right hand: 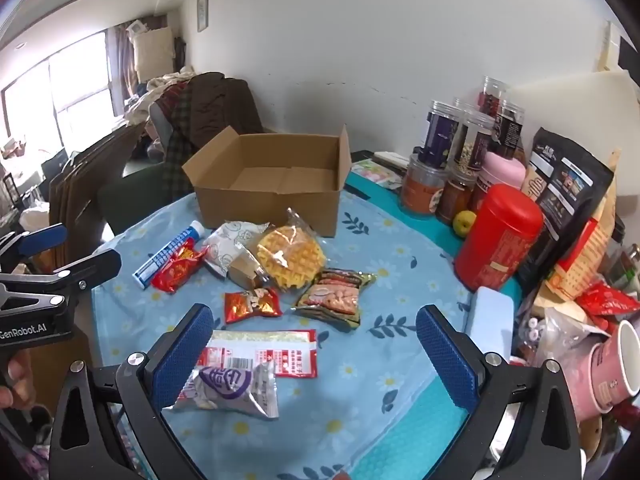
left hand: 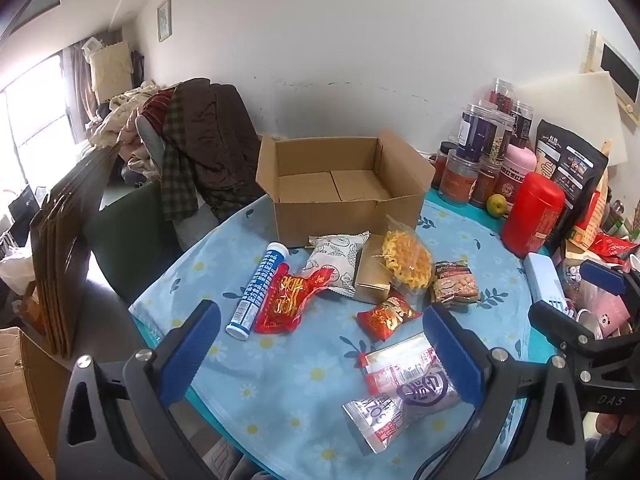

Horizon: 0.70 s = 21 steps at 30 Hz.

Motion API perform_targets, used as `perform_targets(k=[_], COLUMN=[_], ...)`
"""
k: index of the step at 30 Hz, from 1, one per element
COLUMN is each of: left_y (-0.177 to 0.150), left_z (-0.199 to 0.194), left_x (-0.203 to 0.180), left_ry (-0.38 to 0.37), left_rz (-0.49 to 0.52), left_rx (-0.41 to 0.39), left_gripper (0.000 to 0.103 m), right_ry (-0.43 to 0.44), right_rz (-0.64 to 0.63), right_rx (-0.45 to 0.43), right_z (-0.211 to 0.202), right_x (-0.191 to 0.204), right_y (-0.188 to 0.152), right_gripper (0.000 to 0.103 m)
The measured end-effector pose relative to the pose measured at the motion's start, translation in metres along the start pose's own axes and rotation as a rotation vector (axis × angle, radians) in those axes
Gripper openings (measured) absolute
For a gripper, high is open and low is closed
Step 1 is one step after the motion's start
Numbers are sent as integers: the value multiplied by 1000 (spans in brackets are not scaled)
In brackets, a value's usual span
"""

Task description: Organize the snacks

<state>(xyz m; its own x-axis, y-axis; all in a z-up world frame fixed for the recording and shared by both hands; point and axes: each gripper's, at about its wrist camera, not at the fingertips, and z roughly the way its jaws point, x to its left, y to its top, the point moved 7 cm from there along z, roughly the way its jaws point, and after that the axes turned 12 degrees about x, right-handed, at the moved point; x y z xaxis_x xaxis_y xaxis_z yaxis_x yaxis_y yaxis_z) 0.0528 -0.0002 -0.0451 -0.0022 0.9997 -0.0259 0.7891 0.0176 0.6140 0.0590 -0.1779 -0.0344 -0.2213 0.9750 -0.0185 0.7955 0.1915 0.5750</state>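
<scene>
An empty open cardboard box (left hand: pixel 340 190) (right hand: pixel 272 184) stands at the far side of the blue flowered tablecloth (left hand: pixel 288 380) (right hand: pixel 360 392). Before it lie several snacks: a blue-white tube (left hand: pixel 256 292) (right hand: pixel 168 254), a red packet (left hand: pixel 288 300), a white pastry bag (left hand: pixel 336 260), a waffle bag (left hand: pixel 408 262) (right hand: pixel 292 258), a peanut packet (left hand: pixel 456 282) (right hand: pixel 336 296), a small red packet (left hand: pixel 386 316) (right hand: pixel 252 304). Nearest lie a silver-purple packet (left hand: pixel 404 404) (right hand: pixel 232 388) and a red-white one (right hand: pixel 276 352). My left gripper (left hand: pixel 320 356) and right gripper (right hand: pixel 316 356) hover open above them, holding nothing.
Jars (right hand: pixel 452 152), a red canister (left hand: pixel 532 216) (right hand: pixel 496 236), a black pouch (right hand: pixel 568 192), a green fruit (right hand: pixel 464 222), a pale blue box (right hand: pixel 490 320) and paper cups (right hand: pixel 612 372) crowd the right side. A clothes-draped chair (left hand: pixel 200 144) stands at the left.
</scene>
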Motion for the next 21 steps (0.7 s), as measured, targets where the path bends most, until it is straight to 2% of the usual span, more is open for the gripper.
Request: perform_targets(k=[10,21], left_y=[-6,-3], left_z=[2,2], left_x=[-2,-5], left_ry=[-36,-33], left_rz=[11,21], left_rx=[14,19], left_gripper=[103,103], right_ry=[3,11], right_rz=[2,13], right_rx=[-10,-11], right_z=[0,-2], right_x=[-2,-1], right_y=[1,0], right_gripper=[103,103])
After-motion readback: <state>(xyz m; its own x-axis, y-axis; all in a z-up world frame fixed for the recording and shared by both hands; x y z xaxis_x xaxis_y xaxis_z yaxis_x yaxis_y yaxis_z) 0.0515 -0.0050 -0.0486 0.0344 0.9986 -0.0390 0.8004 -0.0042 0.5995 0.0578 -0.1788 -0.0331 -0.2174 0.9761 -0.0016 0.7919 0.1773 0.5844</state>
